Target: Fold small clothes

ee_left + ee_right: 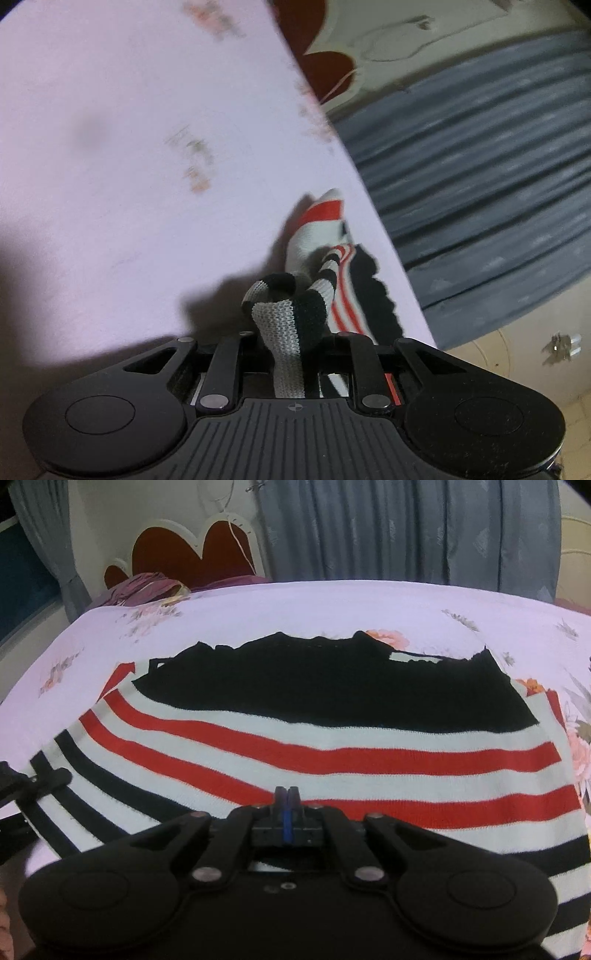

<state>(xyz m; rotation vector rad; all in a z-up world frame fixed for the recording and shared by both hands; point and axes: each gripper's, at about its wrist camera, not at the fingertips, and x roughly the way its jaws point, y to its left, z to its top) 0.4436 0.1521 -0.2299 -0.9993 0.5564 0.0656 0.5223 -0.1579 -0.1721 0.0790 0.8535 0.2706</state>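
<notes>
A small knit sweater [332, 738], white with red and black stripes and a black upper part, lies spread flat on the bed. My right gripper [287, 794] is shut, its tips low over a red stripe near the garment's front edge; I see no cloth between them. In the left wrist view a bunched fold of the sweater [291, 317], grey-white and black knit, fills the jaws of my left gripper [291, 332], which is shut on it. Its fingertips are hidden by the cloth. A left finger [44, 777] shows at the sweater's left edge.
The bed has a lilac floral sheet [332, 602] [129, 166]. A red headboard with a white rim [192, 554] and a purple bundle [147, 587] stand at the far left. Grey curtains [406, 528] [480, 166] hang behind the bed's edge.
</notes>
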